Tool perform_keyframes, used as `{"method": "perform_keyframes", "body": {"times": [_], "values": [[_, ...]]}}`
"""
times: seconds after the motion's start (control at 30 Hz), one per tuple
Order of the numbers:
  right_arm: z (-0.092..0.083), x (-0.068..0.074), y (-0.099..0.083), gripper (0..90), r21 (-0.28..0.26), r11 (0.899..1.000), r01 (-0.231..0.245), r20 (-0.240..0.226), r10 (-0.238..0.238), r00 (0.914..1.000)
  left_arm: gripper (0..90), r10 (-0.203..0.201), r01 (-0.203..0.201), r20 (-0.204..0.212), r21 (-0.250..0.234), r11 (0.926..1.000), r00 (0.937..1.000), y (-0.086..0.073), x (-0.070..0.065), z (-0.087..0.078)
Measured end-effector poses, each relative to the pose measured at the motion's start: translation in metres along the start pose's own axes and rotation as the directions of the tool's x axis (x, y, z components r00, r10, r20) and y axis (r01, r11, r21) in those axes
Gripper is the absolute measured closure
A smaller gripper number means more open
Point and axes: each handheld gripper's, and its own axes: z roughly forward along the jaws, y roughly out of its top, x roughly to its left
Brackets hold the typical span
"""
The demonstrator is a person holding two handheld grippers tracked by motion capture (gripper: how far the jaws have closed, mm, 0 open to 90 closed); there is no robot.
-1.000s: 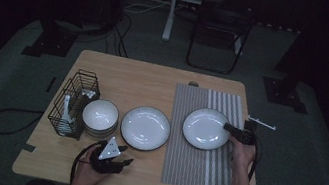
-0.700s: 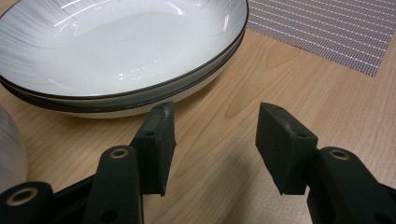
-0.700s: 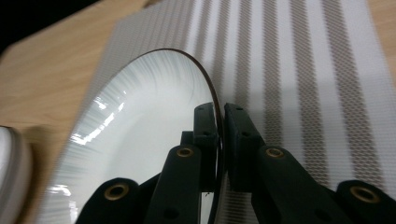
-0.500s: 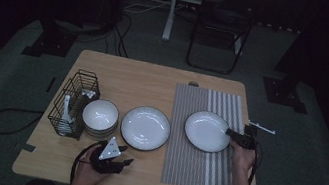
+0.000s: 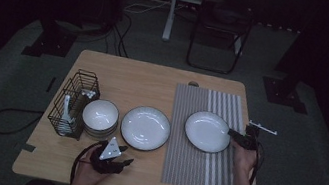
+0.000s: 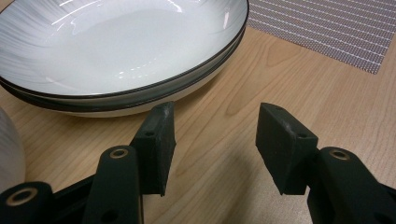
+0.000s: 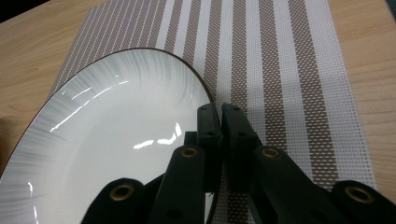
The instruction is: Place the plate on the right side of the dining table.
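Plate on the striped mat has slid slightly toward 3 o'clock over the last second, and the right tool is clamped tight on its 3 o'clock rim, so I'd judge a drag or lift is underway. Left tool sits idle on the surface at 6 o'clock of the stacked plates, jaws well apart, holding nothing. Containers: wire rack at 9 o'clock holds a white utensil, contents otherwise unclear; bowl stack beside it looks empty.
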Motion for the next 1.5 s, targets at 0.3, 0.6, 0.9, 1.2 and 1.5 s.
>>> {"method": "perform_keyframes", "body": {"times": [0.3, 0.6, 0.9, 1.2, 1.5], "values": [[-0.012, 0.004, 0.006, 88.0, -0.046, 0.998, 0.031, 0.004, -0.030, 0.9995, 47.9, -0.003, 0.003, 0.003, 0.003, 1.0000, 1.0000, 0.000, 0.000, 0.001], [-0.014, 0.022, 0.008, 84.7, -0.044, 0.994, 0.102, -0.014, -0.102, 0.9947, 47.9, 0.003, -0.003, -0.006, 0.004, 1.0000, 1.0000, 0.000, 0.000, 0.000], [-0.012, 0.044, 0.010, 79.3, -0.034, 0.986, 0.163, -0.054, -0.165, 0.9849, 47.9, -0.004, 0.004, -0.006, 0.005, 1.0000, 1.0000, 0.000, 0.000, 0.000], [-0.011, 0.064, 0.012, 77.1, -0.021, 0.973, 0.229, -0.085, -0.230, 0.9694, 48.3, 0.001, -0.001, -0.021, 0.014, 0.9999, 0.9998, 0.000, 0.000, 0.001], [-0.003, 0.082, 0.010, 71.9, -0.009, 0.966, 0.257, -0.125, -0.256, 0.9586, 48.4, -0.003, 0.003, -0.027, 0.007, 1.0000, 0.9996, 0.000, 0.000, 0.000]]}}
